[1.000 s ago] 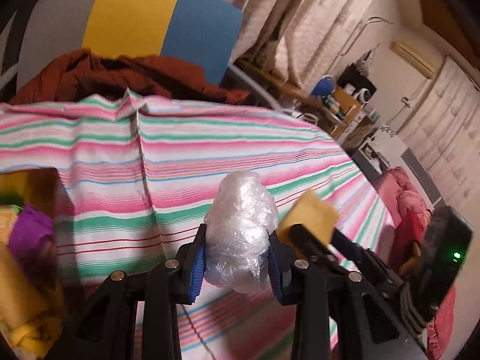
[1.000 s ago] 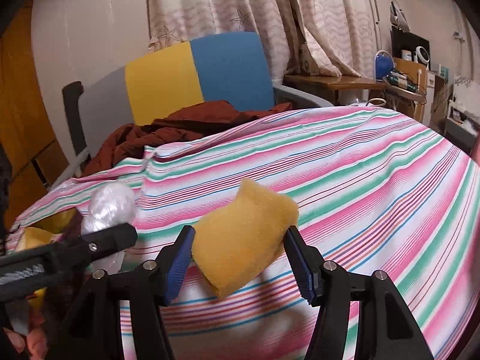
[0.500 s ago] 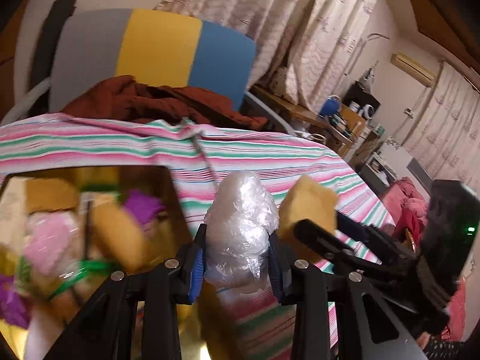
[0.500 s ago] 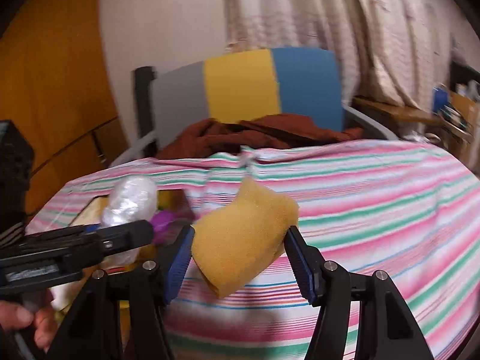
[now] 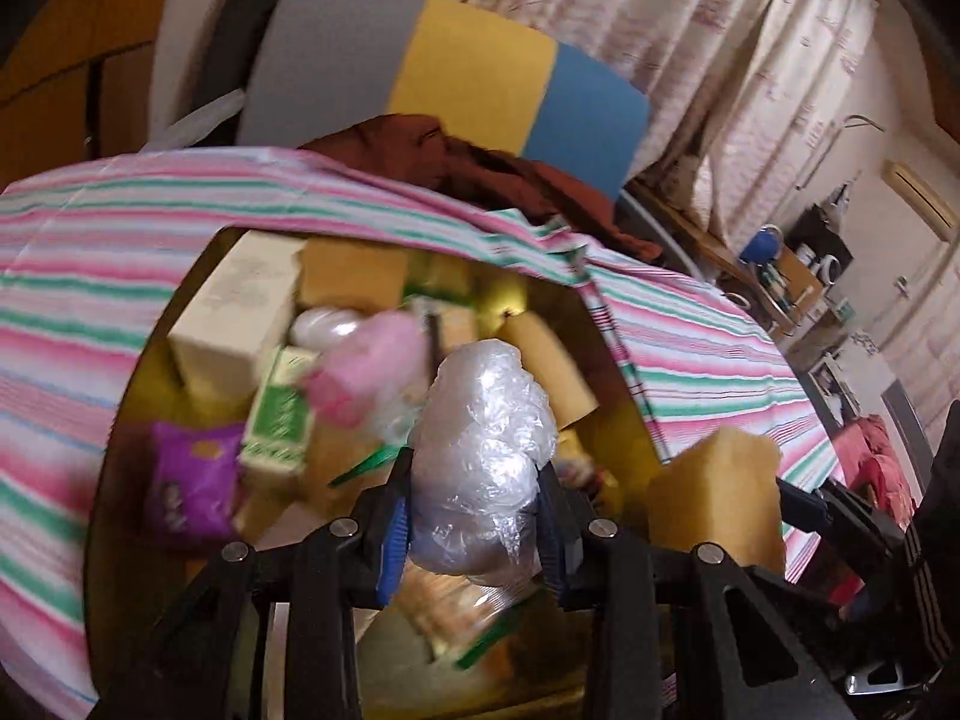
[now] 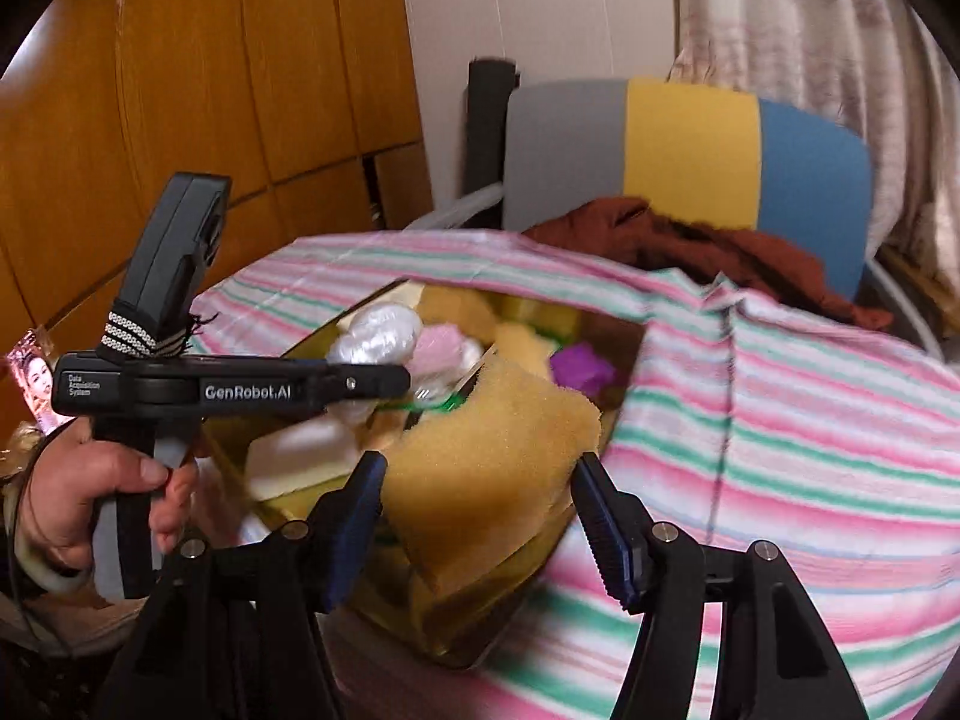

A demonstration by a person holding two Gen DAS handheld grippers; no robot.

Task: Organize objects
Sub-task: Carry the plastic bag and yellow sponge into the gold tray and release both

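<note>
My left gripper [image 5: 474,510] is shut on a crumpled ball of clear plastic [image 5: 483,444] and hangs over a shiny golden box [image 5: 606,372]. The box holds several items: a cream carton [image 5: 234,312], a purple packet [image 5: 186,492], a green-and-white carton [image 5: 279,414] and yellow sponges. My right gripper [image 6: 480,498] grips a yellow sponge [image 6: 492,456] above the box's near corner [image 6: 468,630]. In the right wrist view the left gripper [image 6: 384,381] reaches in from the left with the plastic ball [image 6: 375,333]. In the left wrist view the sponge [image 5: 714,492] shows at the right.
The box sits on a table under a pink, green and white striped cloth [image 5: 690,360]. Behind stands a chair with a grey, yellow and blue back [image 5: 474,78], a brown garment [image 5: 480,168] heaped on it. A hand [image 6: 90,480] holds the left gripper near wooden panelling [image 6: 180,90].
Both grippers have swung left across the striped cloth, still holding the plastic ball and the sponge. The golden box has come into view beneath them.
</note>
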